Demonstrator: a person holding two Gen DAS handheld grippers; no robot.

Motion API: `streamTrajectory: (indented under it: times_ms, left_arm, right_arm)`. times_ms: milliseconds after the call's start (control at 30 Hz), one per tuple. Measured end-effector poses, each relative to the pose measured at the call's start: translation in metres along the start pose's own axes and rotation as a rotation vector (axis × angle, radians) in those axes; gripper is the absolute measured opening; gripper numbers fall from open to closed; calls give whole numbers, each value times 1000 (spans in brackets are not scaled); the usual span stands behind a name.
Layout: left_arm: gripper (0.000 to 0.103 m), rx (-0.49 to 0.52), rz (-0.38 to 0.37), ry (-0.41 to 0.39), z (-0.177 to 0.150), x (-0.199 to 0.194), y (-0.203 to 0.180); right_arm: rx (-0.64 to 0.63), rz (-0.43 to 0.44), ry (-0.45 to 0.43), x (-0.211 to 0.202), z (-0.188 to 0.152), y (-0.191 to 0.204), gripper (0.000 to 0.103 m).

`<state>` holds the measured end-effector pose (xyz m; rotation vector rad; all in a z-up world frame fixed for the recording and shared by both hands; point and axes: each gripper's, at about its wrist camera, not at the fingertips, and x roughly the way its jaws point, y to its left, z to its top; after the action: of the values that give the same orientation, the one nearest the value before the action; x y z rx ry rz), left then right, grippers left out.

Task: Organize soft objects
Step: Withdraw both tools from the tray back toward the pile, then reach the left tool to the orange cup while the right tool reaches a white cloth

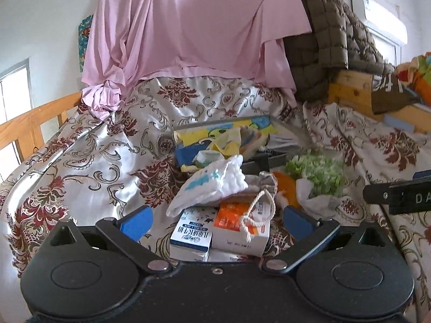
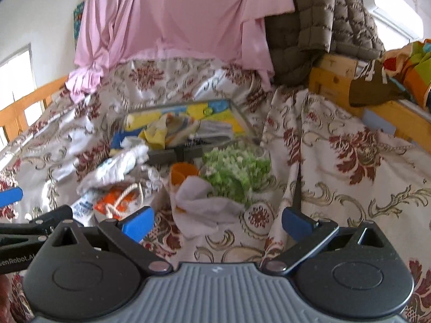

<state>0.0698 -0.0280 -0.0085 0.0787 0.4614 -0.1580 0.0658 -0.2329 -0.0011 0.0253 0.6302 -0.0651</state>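
Bed with floral satin cover (image 1: 89, 145), cream ground with dark red and gold scrollwork, carrying a small heap of mixed items near its middle.

Left gripper (image 1: 216, 219): blue-padded fingers (image 1: 137, 222) spread wide apart, holding nothing, poised just above the near edge of the heap.

Right gripper (image 2: 216, 223): fingers (image 2: 138, 222) likewise wide apart and empty, standing over bare cover in front of the green bouquet.

Soft items:
- White knitted cloth (image 1: 212, 185) with pale blue marks, lying crumpled on top of the boxes.
- Grey drawstring pouch (image 1: 258, 181) with a white cord (image 1: 256, 210) trailing across the orange-and-white box (image 1: 242, 228).
- Green artificial flower bunch (image 2: 237, 169) wrapped in white paper, just beside an orange cup (image 2: 183, 173).
- Pink sheet (image 1: 188, 27) draped over something tall at the head of the bed.
- Olive quilted jacket (image 1: 331, 40) hung beside the sheet (over a wooden frame).

Hard items: blue-and-white carton (image 1: 192, 238), touching the orange-and-white box; a colourful flat tray (image 2: 188, 123) behind the heap, holding yellow and white fabric scraps.
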Motion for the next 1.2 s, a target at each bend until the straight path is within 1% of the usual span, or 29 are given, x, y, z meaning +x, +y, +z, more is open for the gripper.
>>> streamTrajectory:
  times_ms: [133,267,367,467,633,700,767,867,933,1033,1200]
  left_arm:
    - [102,2,-3,48,0,7,0]
    - [102,-11,6,84,-2,14,3]
    - [102,-12,7,95,-2,19,4]
    - [102,12,17,108,-2,26,3]
    - [102,24,17,126,-3,36,2]
    - [102,44,15,127,-1,42,0]
    - [102,71,18,125,1,49,-3]
    - [102,112,20,119,4,59,-6]
    - [102,132,27,118,7,67,-7]
    - [102,136,28,123,11,80,-5]
    - [102,143,12,107,18,95,-3]
  right_arm:
    - [-7,3,82,13,-3,1,103]
    - [-18,6,127,20,-5,3,103]
    - [-6,29,181,30,-4,1,103]
    - [11,56,246,42,-5,-1,103]
    - [30,99,309,58,-6,-2,103]
    - [39,118,327,65,-5,-3,103]
    - [46,130,327,71,-1,-5,103]
    - [48,126,313,82,5,-8,103]
    - [41,126,291,90,11,-10,103]
    - [10,102,256,102,19,-12,103]
    - [-5,99,221,119,25,-14,103]
